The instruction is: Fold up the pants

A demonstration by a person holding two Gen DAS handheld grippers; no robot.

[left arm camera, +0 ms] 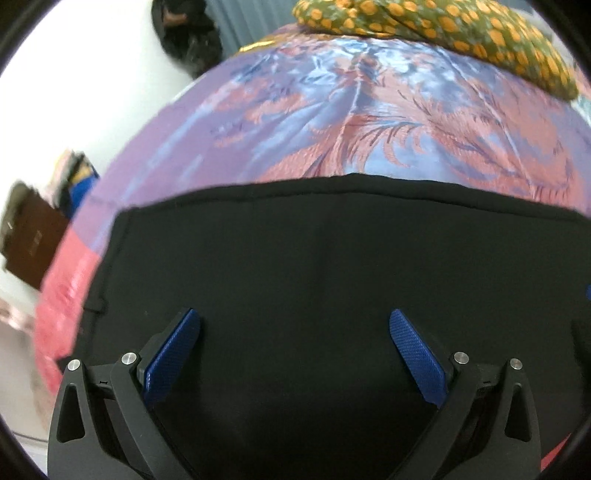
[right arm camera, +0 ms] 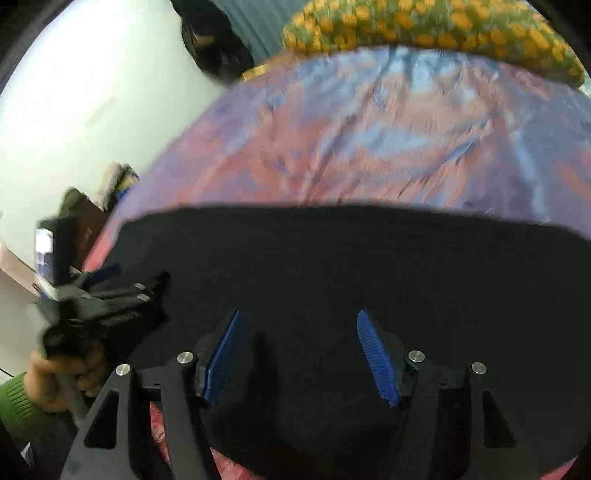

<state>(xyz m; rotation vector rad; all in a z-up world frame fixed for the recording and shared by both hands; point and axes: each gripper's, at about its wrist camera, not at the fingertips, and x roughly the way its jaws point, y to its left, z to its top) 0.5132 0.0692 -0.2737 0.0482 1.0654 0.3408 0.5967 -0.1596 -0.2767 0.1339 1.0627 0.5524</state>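
At the far left a white wall [left arm camera: 92, 74] runs behind the bed, with a brown wooden piece of furniture [left arm camera: 29, 243] against it and a dark bag [left arm camera: 188, 37] hanging near the far corner. In the right wrist view, a hand [right arm camera: 55, 380] in a green sleeve [right arm camera: 14, 406] grips the left hand-held gripper [right arm camera: 110, 291] low at the left, over the left edge of the pants [right arm camera: 332, 277].

The black pants [left arm camera: 295, 258] lie flat on the bed, across the near half of both views. Their far edge runs almost straight from left to right, and their left edge stops just short of the bed's left side, where a strip of pink sheet [left arm camera: 62, 288] shows. Beyond the far edge, the purple, blue and salmon feather-print bedcover [left arm camera: 351, 122] lies bare up to a green pillow with orange dots [left arm camera: 443, 29] at the far right.

The left hand-held gripper [left arm camera: 295, 354] hovers over the pants, released, its blue pads [left arm camera: 173, 358] wide apart with nothing between them. The right hand-held gripper [right arm camera: 299, 354] is also released above the dark cloth, its pads [right arm camera: 376, 358] apart and gripping nothing; this view is blurred.
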